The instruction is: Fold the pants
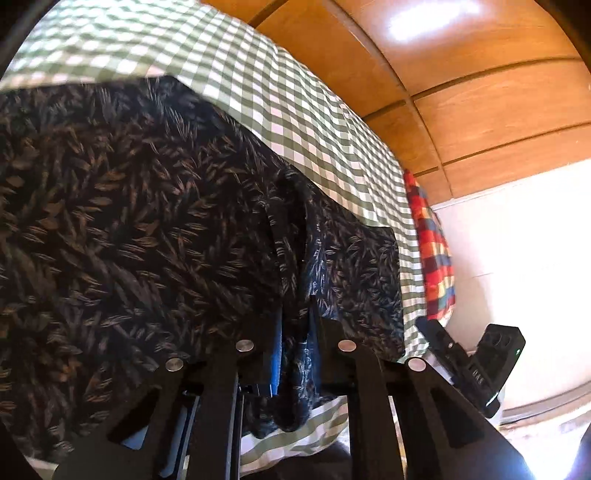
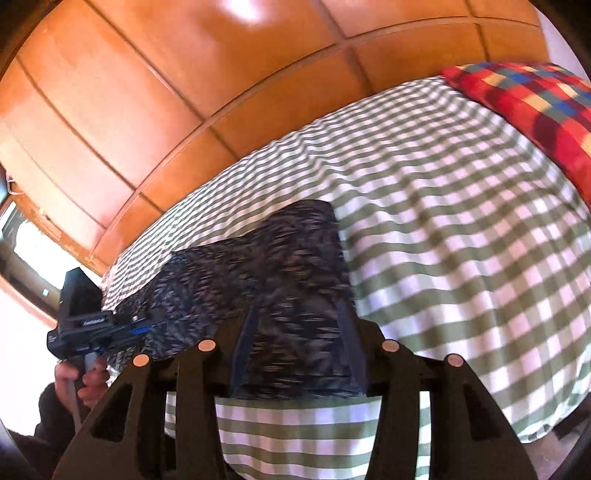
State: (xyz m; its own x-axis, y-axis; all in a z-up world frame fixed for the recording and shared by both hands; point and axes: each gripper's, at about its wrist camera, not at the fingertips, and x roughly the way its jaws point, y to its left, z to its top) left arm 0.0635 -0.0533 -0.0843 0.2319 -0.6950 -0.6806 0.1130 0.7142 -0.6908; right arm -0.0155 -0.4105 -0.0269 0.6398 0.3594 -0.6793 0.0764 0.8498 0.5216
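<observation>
Left wrist view: the left tongs pinch a bunched fold of the dark leaf-print pants, which lie on the green checked bedsheet; right wrist view: the right tongs stand wide, straddling the pants' near edge; a plaid blanket lies beyond.

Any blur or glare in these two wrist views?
Left wrist: pants print sharp, slight blur on the checked sheet at top, glare on the wood panel. Right wrist: pants smeared by motion blur, window side blown out.
</observation>
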